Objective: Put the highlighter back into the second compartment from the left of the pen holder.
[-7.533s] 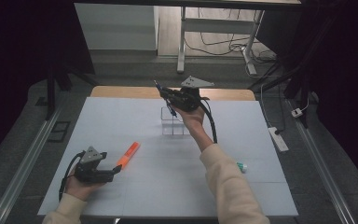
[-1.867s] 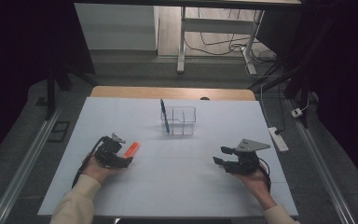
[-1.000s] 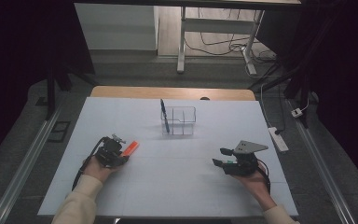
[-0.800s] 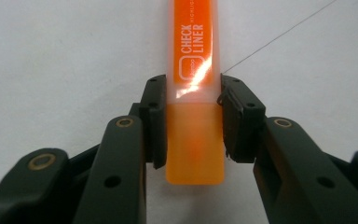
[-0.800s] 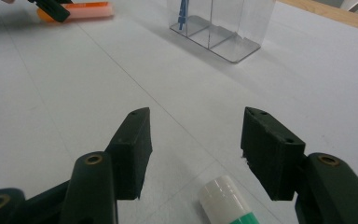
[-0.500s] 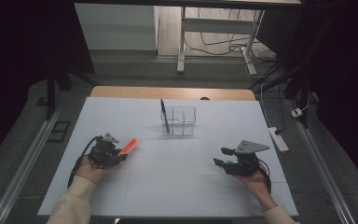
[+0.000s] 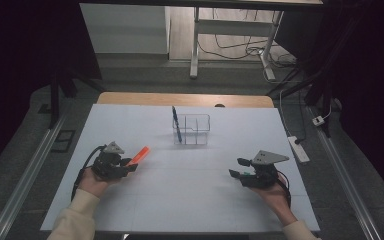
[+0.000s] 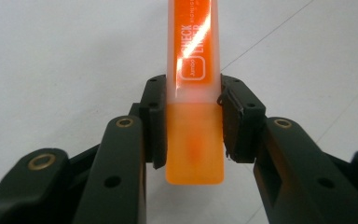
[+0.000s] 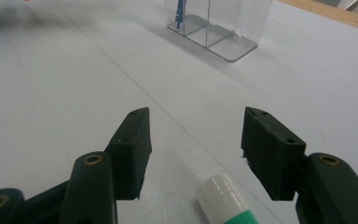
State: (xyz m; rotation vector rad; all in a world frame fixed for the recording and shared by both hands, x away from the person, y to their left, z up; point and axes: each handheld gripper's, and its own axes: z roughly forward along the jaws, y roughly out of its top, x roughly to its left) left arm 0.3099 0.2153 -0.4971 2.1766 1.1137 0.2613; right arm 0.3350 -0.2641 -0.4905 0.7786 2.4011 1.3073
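Note:
My left gripper (image 7: 128, 166) is shut on an orange highlighter (image 7: 140, 155), which juts out to the upper right just above the white table (image 7: 190, 200). In the left gripper view both pads (image 8: 153, 121) press the highlighter's (image 8: 194, 93) sides near its cap end. At the right, my right gripper (image 7: 238, 168) stands open, low over the table. A white and green stick (image 9: 228, 200) lies on the table between its jaws (image 9: 196, 140), touching neither. A clear divided organizer (image 7: 191, 130) stands at the table's middle back with a blue pen (image 7: 176, 122) upright in its left compartment.
A strip of wooden tabletop (image 7: 185, 99) runs along the far side of the white table. A white power strip (image 7: 298, 149) lies on the floor off the right edge. Metal rails (image 7: 25, 175) flank the table.
My left gripper has shifted a little to the left and risen slightly with the orange highlighter in it. The right gripper has stayed put.

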